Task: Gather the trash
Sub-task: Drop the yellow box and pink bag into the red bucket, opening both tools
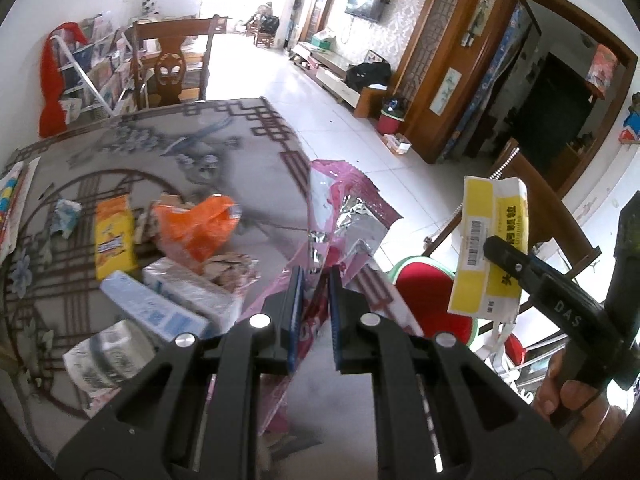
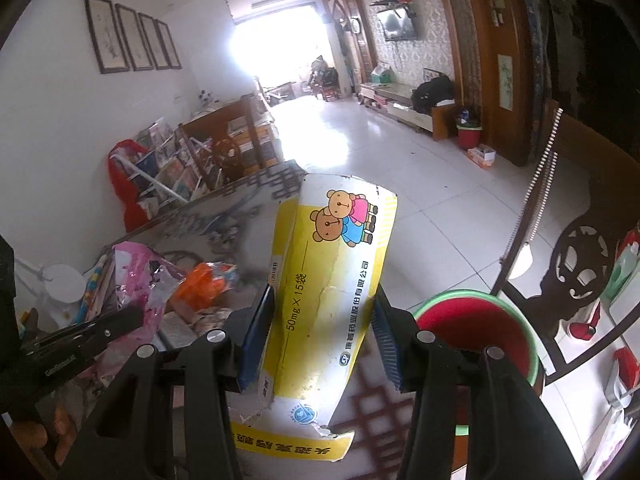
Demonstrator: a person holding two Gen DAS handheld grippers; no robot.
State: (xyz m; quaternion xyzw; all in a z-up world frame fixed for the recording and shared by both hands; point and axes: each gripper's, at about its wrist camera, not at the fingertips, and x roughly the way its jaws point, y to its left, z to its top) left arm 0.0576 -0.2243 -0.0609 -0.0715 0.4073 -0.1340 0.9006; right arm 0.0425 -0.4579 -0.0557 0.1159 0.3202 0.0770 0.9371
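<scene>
**Trash collection: both tongs loaded, bin transfer pending**

Step in hand, judged: carrying two picked pieces off the counter [image 1: 256, 184] toward the red bin with green rim [image 2: 476, 328], standing on the floor just past the counter's near right corner.

Left tongs [image 1: 314, 296]: pressed together on a pink foil wrapper [image 1: 344, 208], crumpled, silver inside, hanging over the counter's right edge. Right tongs [image 2: 324, 328]: clamped on a yellow-and-white medicine carton [image 2: 332, 280], flattened and torn at its near end, held beside the bin's rim rather than above its mouth.

Next move calls for: shifting each load over the bin's mouth, then parting the tongs; carton first, being nearer. Light foil may cling to a pad, so a clean wide release seems wise.

Still on counter, toward its left part: orange plastic bag [image 1: 196, 228], yellow packet [image 1: 114, 240], white-and-blue boxes [image 1: 160, 304], crumpled paper scraps.

Legible writing: "50mg × 15" plus one Chinese character on the carton, two cartoon bears above; barcode on its side; "DAS" on the right tongs' arm. Remaining Chinese text not read reliably.
</scene>
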